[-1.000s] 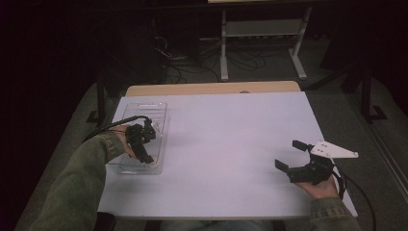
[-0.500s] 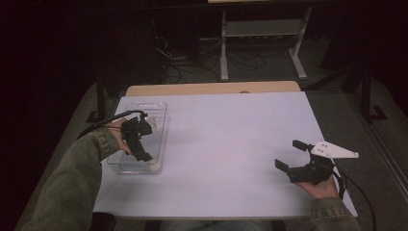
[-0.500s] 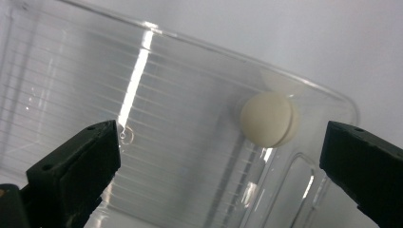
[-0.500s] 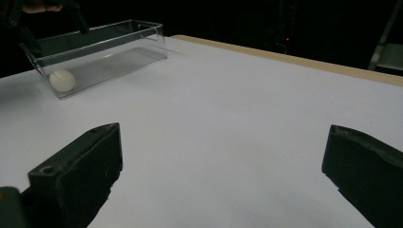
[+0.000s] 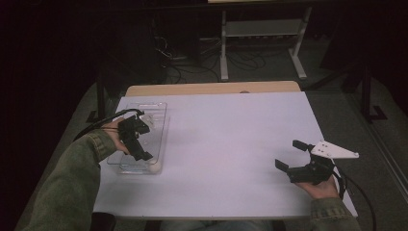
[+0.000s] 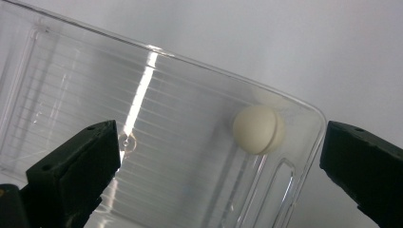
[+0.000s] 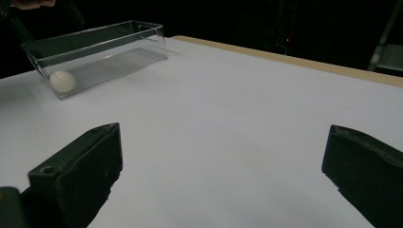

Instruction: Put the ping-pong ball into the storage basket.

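Since the earlier frame the left gripper [image 5: 136, 139] has lifted a little above the clear plastic bin [image 5: 159, 126], and its jaws have just been opening; they now stand wide apart with nothing clamped between them. Below and between those jaws, nearer the right-hand one in the left gripper view, a small off-white ball [image 6: 258, 129] lies on the ribbed floor of the bin, tucked into a rounded corner and apart from both jaws. From above, the ball [image 5: 154, 166] sits at the bin's near end, just beyond the jaw tips. The right gripper [image 5: 295, 160] has kept its place over the near right part of the white table [image 5: 231, 144], held in the person's hand, its jaws also spread wide and empty. Far ahead of its left-hand jaw, in the right gripper view, the bin [image 7: 114, 35] stands with the ball [image 7: 62, 80] at its nearer end. A green sleeve [image 5: 72, 178] covers the left forearm.
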Demonstrator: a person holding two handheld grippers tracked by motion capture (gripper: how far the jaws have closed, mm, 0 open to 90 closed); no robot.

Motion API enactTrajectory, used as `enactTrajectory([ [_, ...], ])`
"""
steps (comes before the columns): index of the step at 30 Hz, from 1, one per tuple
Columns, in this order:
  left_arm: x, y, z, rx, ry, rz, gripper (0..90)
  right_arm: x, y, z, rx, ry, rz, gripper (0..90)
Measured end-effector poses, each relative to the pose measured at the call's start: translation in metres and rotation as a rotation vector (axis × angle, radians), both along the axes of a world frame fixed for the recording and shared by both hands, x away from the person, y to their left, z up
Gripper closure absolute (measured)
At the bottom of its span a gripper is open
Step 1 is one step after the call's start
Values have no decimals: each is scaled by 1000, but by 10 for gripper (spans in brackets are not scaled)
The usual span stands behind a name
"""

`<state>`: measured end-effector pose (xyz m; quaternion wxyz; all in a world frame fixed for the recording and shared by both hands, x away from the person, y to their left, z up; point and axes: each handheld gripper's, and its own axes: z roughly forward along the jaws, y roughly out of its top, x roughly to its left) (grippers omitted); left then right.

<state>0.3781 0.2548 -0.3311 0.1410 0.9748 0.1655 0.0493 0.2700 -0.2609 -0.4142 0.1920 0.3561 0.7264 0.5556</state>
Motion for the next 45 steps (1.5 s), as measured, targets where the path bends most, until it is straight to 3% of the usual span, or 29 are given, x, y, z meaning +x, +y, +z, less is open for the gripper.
enactTrajectory([
  [20, -18, 22, 7, -192, -83, 67, 0, 0, 0, 0, 1, 1, 1, 0],
  [45, -40, 40, -1, -380, -220, 179, 0, 2, 1, 0, 3, -2, 5, 0],
])
